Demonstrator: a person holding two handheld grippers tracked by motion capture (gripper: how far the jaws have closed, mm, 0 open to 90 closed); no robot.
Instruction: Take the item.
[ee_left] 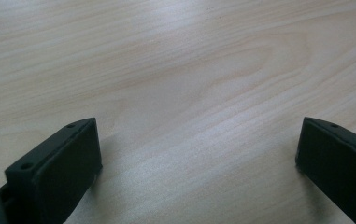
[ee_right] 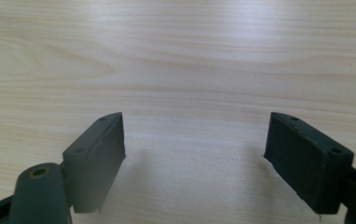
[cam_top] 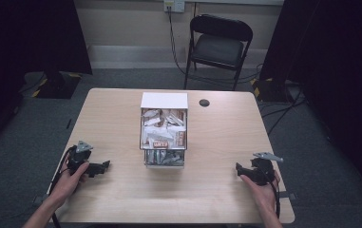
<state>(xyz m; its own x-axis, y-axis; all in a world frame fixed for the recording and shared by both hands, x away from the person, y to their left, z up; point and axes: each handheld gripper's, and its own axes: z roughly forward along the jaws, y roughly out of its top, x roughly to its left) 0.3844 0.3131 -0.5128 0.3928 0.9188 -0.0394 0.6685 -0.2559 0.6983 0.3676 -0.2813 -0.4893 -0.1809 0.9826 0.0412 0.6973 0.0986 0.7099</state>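
Both claws, left (cam_top: 105, 165) and right (cam_top: 238, 167), apart, empty; drawer box (cam_top: 164, 130) lengthwise toward person.

Legible text: none. Packets (cam_top: 162, 129) in the box (cam_top: 164, 100) carry printing — one brown-and-white label (cam_top: 160, 144) shows lettering, too small and blurred to read. Gripper views: bare wood grain — no markings.

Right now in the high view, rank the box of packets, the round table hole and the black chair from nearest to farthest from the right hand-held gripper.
From the right hand-held gripper:
1. Box of packets, mid-table, to its left.
2. Round table hole, near the table's far edge.
3. Black chair, on the floor beyond the table.
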